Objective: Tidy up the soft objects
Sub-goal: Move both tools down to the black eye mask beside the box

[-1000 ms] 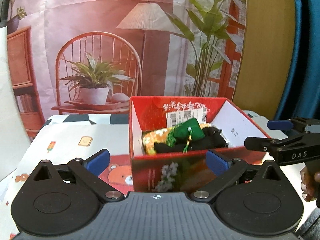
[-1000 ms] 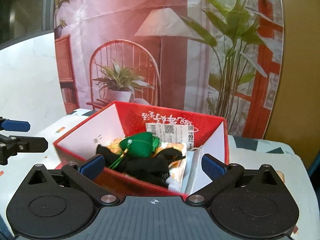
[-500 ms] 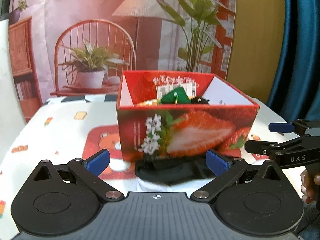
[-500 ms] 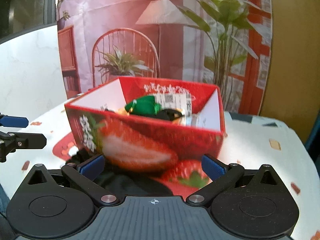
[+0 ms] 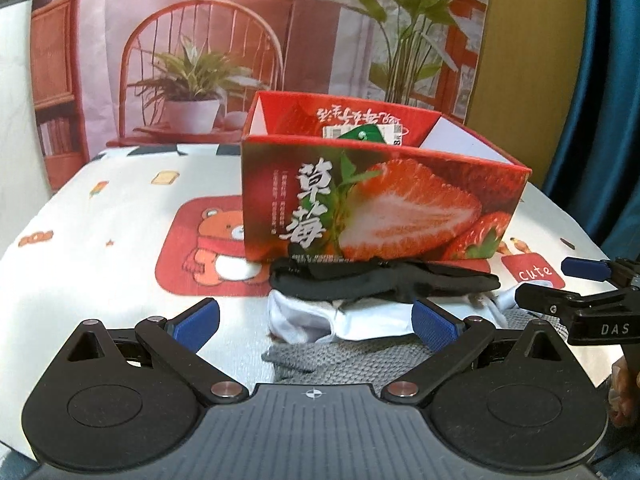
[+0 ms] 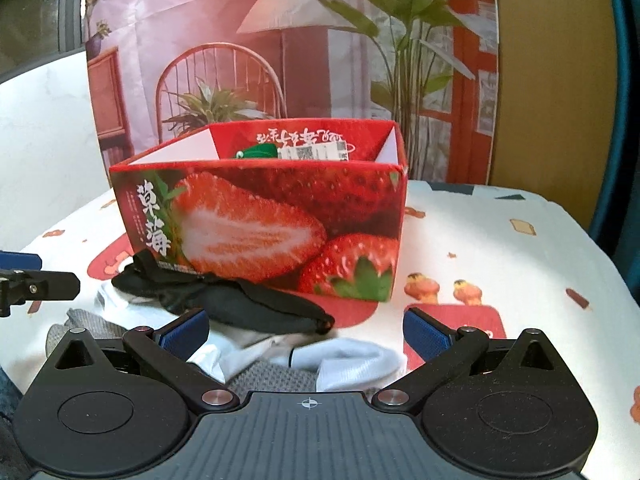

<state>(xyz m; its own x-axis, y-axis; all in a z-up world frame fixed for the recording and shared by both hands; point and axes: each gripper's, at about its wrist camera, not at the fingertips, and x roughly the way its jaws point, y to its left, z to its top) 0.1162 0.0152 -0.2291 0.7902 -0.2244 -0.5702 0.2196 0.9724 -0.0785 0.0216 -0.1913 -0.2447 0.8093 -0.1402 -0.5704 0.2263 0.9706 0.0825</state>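
So both tools hang low over the pile of soft stuff sitting on the desk (image 5: 100, 240) right in front of the strawberry box (image 5: 380, 208): a black sock (image 5: 380, 282) on top, a white one (image 5: 360, 320) under it, grey knit cloth (image 5: 340, 356) nearest. The left hand-held gripper (image 5: 316, 320) and right hand-held gripper (image 6: 306, 328) are both spread wide and empty, so this looks like the reach-for-the-next-piece step. Next move probably means dropping onto the black sock, pinching just that layer, then lifting it over the box's front wall to join the green pouch (image 6: 256, 151) inside.
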